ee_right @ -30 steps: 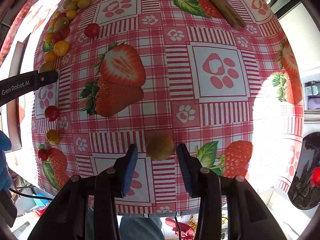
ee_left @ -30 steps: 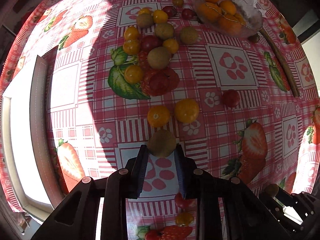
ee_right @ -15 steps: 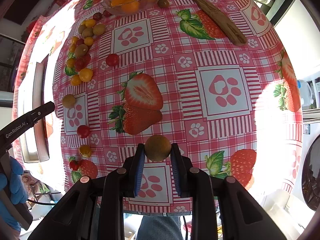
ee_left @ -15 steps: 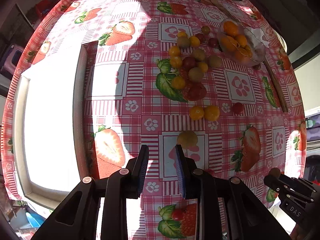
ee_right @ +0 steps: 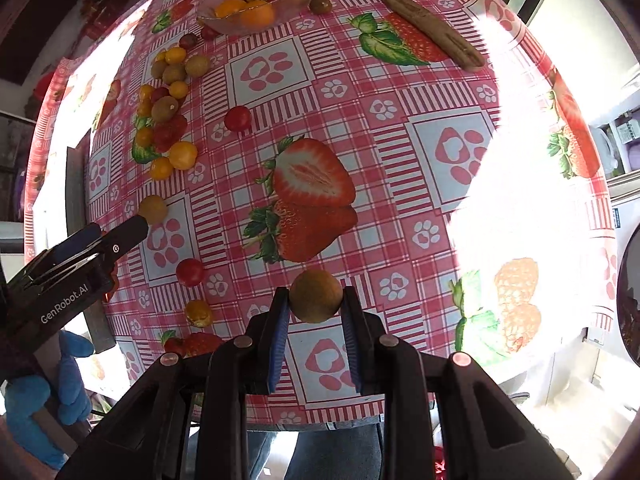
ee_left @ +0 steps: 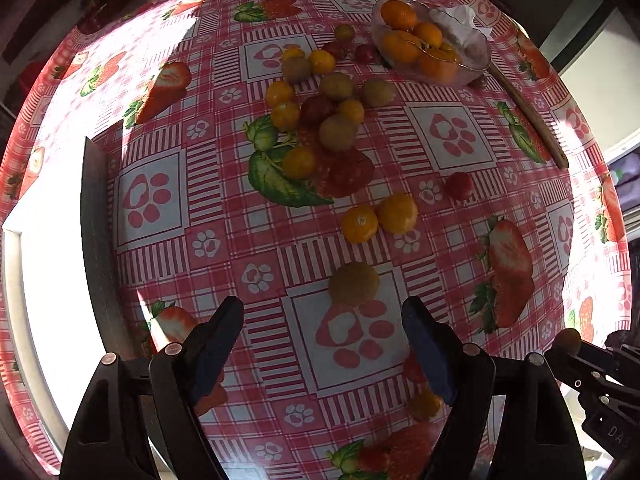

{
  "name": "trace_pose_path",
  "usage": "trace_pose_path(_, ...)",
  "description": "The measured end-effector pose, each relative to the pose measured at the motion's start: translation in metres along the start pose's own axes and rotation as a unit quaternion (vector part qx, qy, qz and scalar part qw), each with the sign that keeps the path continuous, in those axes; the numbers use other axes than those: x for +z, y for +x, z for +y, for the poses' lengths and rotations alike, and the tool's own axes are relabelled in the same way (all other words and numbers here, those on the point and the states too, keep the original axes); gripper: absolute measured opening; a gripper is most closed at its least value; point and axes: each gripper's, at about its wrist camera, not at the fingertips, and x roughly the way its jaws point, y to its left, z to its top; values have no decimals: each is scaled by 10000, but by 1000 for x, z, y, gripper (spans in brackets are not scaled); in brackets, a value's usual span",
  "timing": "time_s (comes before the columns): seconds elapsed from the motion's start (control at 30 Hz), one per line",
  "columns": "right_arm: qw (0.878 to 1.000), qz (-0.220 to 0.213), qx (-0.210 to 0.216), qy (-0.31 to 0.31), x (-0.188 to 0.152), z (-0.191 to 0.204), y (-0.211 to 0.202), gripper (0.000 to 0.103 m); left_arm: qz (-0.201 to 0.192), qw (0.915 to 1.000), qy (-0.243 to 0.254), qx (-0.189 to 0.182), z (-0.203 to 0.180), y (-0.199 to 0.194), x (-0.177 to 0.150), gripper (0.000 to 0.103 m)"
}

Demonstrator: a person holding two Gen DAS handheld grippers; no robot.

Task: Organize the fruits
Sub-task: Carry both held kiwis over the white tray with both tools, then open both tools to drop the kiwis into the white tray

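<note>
My right gripper [ee_right: 314, 308] is shut on a brown kiwi [ee_right: 316, 295] and holds it above the table's near edge. My left gripper [ee_left: 322, 320] is open and empty, just behind another kiwi [ee_left: 354, 283] that lies on the cloth; that kiwi also shows in the right wrist view [ee_right: 152, 208]. A cluster of kiwis, yellow and red tomatoes [ee_left: 320, 116] lies further back. A glass bowl [ee_left: 476, 54] holds several oranges [ee_left: 400, 46] at the back right. Two oranges [ee_left: 378, 218] lie between the cluster and the near kiwi.
A wooden stick [ee_left: 528, 114] lies right of the bowl. A lone red tomato [ee_left: 459, 185] sits right of the two oranges. A white tray [ee_left: 60, 280] lies at the left. Small tomatoes [ee_right: 191, 272] lie near the front edge. Strawberry-print tablecloth [ee_right: 400, 160] covers the table.
My left gripper opened wide and came closer to the near kiwi. My right gripper closed on its kiwi and lifted it off the cloth.
</note>
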Motion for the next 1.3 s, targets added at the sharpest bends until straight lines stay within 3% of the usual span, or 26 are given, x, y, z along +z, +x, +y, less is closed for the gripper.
trace_pose_path(0.07,9999,-25,35,111,-3,-1,-3,28,67,10000,10,-3,-1,9,3,78)
trace_pose_path(0.1,9999,-41,23,136,-5,-2,-4,28,81,10000,28,-19,-2,12,5,65)
trace_pose_path(0.27,9997,-89,-13,209,-11,-6,-7,28,31,9996,288,-12,-9,16,8,29)
trace_pose_path(0.4,9999,-98,28,139,-14,1,-13,28,74,9995,127,-296,-1,10,10,29)
trace_pose_path(0.63,9993,-67,256,-247,-1,53,-15,28,-267,9985,-339,-326,57,-36,-13,29)
trace_pose_path(0.87,9929,8,547,-1055,3,140,-8,28,-395,9934,-1068,161,143,-61,-56,28)
trace_pose_path(1.07,9796,245,955,-1750,-7,227,6,28,-157,9839,-1633,709,215,-55,-99,29)
trace_pose_path(1.3,9645,733,1104,-2283,-22,303,45,28,258,9783,-1843,914,250,-27,-130,29)
